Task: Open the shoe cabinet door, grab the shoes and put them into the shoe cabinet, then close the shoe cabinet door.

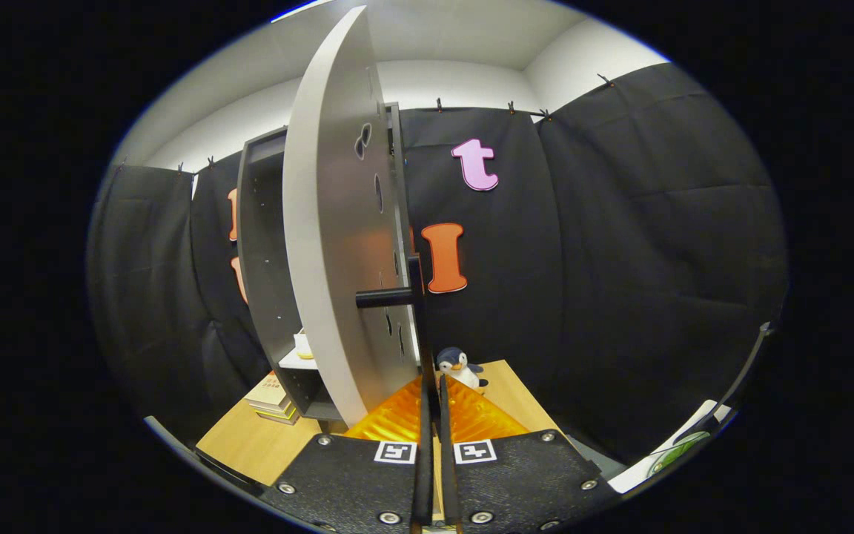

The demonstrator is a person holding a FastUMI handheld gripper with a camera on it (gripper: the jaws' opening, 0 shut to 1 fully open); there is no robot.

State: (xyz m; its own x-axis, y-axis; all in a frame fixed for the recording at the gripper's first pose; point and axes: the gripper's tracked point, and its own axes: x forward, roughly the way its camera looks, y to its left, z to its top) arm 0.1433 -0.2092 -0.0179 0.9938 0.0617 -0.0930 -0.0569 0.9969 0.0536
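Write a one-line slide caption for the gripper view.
Gripper shut on the open cabinet door's edge, below its handle.

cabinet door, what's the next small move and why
Probably let go of the door and back the gripper away. Its fingers look nearly closed on the door's thin edge below the black handle, and the door is swung wide, baring the cabinet shelves; fetching the shoes seems next.

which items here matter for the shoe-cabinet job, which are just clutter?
Job:
- shoe cabinet, standing open
- cabinet door, swung out edge-on, with its dark handle
- gripper, fingers closed together at the door's edge

Clutter:
- toy penguin just beyond the fingers
- stack of books beside the cabinet
- wooden table
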